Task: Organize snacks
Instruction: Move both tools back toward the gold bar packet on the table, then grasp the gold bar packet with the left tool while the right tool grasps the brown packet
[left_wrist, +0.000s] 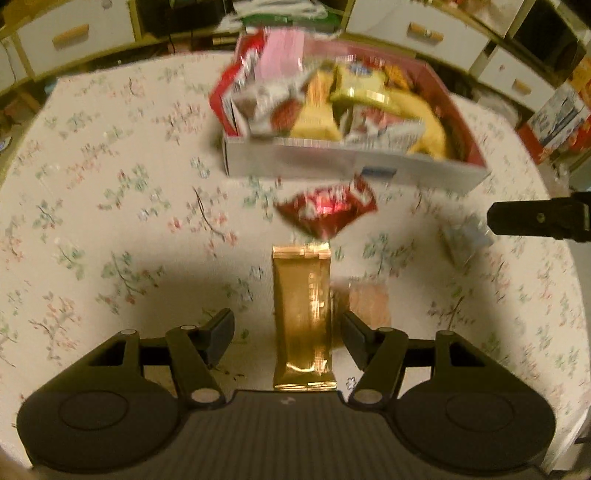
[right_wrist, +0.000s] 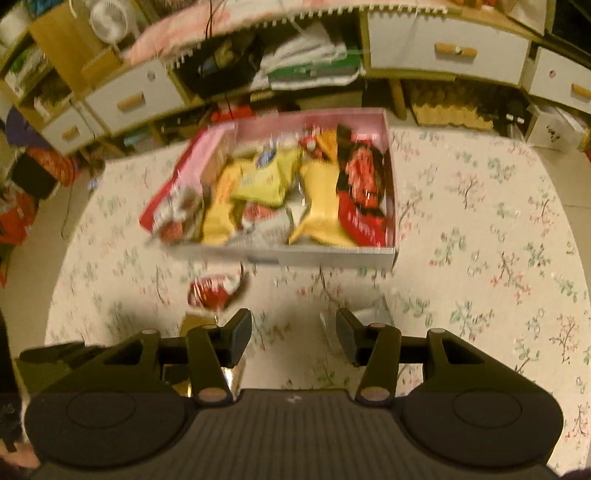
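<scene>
Left gripper (left_wrist: 289, 336): jaws apart, pointing steeply down at the worktop (left_wrist: 110, 229), which carries a floral cloth. A gold packet (left_wrist: 303, 317) lies flat on the cloth lengthwise between the two fingers, with a visible gap on each side; the pads do not press on it. Released, holding nothing.

Just beyond the gold packet's far end lies a small red packet (left_wrist: 327, 212), crumpled, touching or nearly touching that end; blur prevents a firm call. Immediately right of the gold packet lies a pale brown packet (left_wrist: 365, 304), partly behind the right finger. Farther right, a whitish packet (left_wrist: 463, 242) lies near the black tip of the right gripper (left_wrist: 539, 218) entering from that edge.

Right gripper (right_wrist: 291, 336): jaws apart, nothing between the pads, only cloth below. Released. The whitish packet (right_wrist: 364, 314) shows beside its right finger.

At the far side of the worktop stands an open box (left_wrist: 332, 164) with a white near wall and pink interior, filled with yellow, red and silver snack packets piled loosely. The red packet (right_wrist: 216, 291) lies on the cloth just near of the box (right_wrist: 295, 254), outside it.

Behind the worktop stand white drawers (right_wrist: 447, 51) with wooden handles.
</scene>
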